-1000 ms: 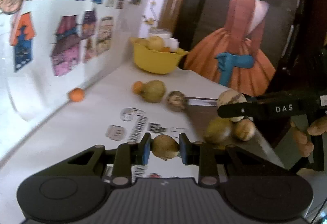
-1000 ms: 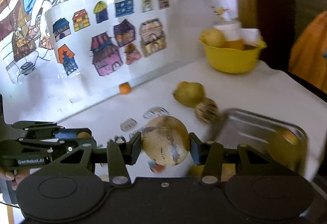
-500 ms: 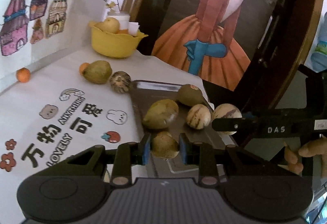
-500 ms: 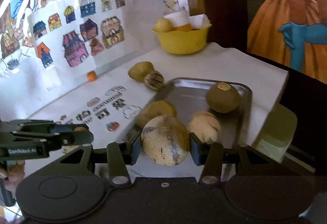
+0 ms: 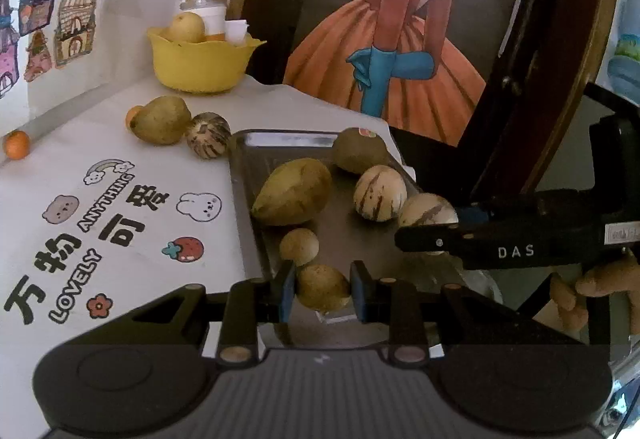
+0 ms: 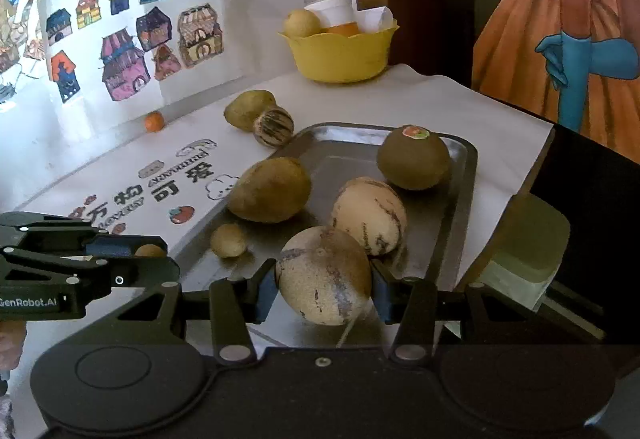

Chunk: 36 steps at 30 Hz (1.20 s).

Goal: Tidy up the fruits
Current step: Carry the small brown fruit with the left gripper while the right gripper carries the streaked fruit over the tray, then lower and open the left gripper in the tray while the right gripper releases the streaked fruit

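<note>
My left gripper (image 5: pixel 323 289) pinches a small round brownish-yellow fruit (image 5: pixel 323 287) over the near edge of the shallow metal tray (image 6: pixel 460 175). My right gripper (image 6: pixel 324 277) clamps a large pale speckled melon (image 6: pixel 324 275) above that tray's near end, beside a striped pale melon (image 6: pixel 370 215) lying in it.

4 fruits (image 6: pixel 370 215) lie in the tray (image 6: pixel 464 175) (bowl (image 6: pixel 340 55) behind it).

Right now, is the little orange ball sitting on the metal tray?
No, the little orange ball sits on the white table by the wall, far from the metal tray.
</note>
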Each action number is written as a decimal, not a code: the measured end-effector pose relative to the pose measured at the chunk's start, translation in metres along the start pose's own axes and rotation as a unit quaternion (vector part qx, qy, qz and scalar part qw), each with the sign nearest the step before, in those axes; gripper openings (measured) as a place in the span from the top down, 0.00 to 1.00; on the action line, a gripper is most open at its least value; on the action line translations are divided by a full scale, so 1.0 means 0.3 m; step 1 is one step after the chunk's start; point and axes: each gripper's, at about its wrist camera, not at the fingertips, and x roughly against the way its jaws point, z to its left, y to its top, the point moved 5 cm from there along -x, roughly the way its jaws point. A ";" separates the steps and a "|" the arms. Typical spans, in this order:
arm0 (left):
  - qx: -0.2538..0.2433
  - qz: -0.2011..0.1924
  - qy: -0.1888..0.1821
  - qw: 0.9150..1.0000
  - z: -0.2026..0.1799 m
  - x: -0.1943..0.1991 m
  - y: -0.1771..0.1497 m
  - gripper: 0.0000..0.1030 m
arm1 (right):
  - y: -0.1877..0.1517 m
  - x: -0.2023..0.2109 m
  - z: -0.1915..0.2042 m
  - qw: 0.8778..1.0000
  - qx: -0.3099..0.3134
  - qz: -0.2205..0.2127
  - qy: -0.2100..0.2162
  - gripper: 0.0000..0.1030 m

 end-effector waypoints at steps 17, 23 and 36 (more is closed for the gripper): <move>-0.026 0.009 0.012 1.000 -0.014 -0.048 -0.013 0.69 | -0.028 -0.044 -0.025 1.000 0.017 0.003 -0.019 0.51; -0.029 0.014 0.012 0.999 -0.017 -0.057 -0.018 0.69 | -0.032 -0.055 -0.030 1.000 0.017 0.005 -0.023 0.51; -0.027 0.022 0.013 0.999 -0.010 -0.071 -0.031 0.69 | -0.034 -0.057 -0.032 1.000 0.015 0.007 -0.022 0.51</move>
